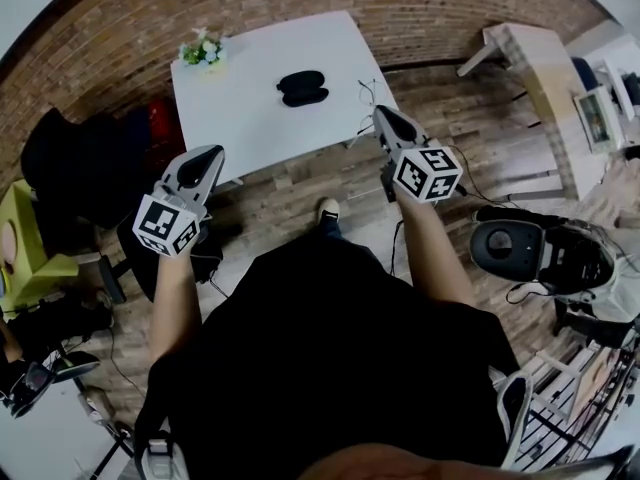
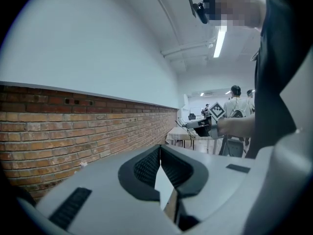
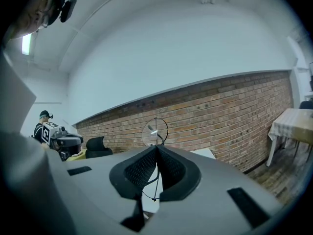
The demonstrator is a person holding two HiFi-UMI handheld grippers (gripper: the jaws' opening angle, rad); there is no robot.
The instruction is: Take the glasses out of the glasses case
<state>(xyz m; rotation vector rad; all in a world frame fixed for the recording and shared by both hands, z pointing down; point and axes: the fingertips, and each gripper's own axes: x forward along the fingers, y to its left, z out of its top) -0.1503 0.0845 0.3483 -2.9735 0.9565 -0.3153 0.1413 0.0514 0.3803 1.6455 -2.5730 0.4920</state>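
A black glasses case (image 1: 302, 87) lies on the white table (image 1: 240, 118), its two halves side by side, seemingly open. Thin wire-rimmed glasses (image 1: 367, 96) hang off the table's right edge at the tip of my right gripper (image 1: 384, 116). In the right gripper view a round lens (image 3: 155, 130) stands above the jaws and a thin wire runs down between the pads; the right gripper (image 3: 156, 149) is shut on the glasses. My left gripper (image 1: 205, 154) hovers off the table's front left edge, well clear of the case. Its jaws (image 2: 160, 149) are shut with nothing between them.
A small pot of flowers (image 1: 203, 51) stands on the table's far left corner. Black chairs (image 1: 75, 163) crowd the left side. A second table (image 1: 530, 53) is at the right, with a round black device (image 1: 508, 248) and cables on the wooden floor.
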